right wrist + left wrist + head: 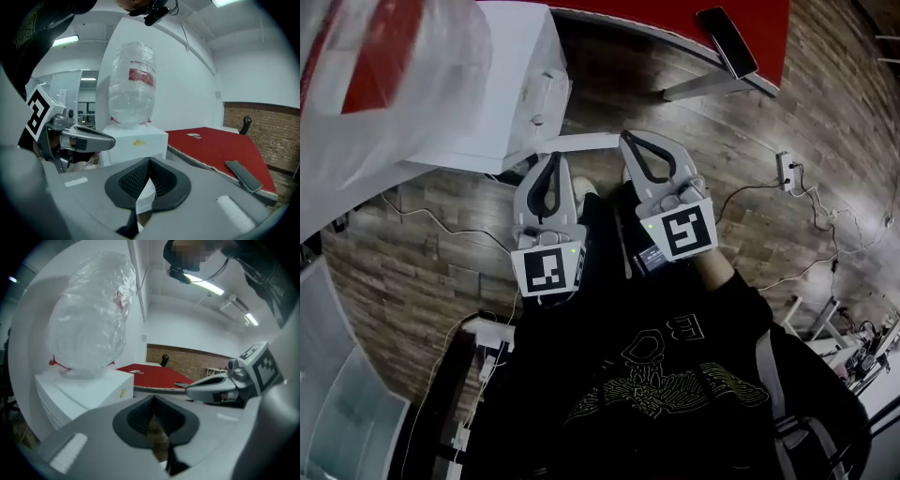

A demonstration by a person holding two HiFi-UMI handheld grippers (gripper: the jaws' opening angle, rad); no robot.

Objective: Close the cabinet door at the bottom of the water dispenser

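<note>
Two tools sit side by side in front of the water dispenser, both pointing toward its lower front. Your left tool has its jaws together, the dark pads pressed against each other. Your right tool is the same, its pads meeting along a thin seam. The cabinet door shows in the head view as a narrow white edge jutting out from the dispenser's base toward the right. It reads as standing ajar, though from above you cannot tell how far it swings. The left tool's tip lies just below that edge, near the dispenser's corner. The right tool's tip lies at the end of the edge farthest from the dispenser, touching it or just short of it; the views do not settle which. On top of the dispenser stands a large bottle wrapped in clear plastic, with a red label. To the dispenser's right runs a red bench carrying a dark phone near its edge. Wood-plank floor spreads beneath the dispenser, with thin cables trailing across it and a white power strip well off to the dispenser's right.
</note>
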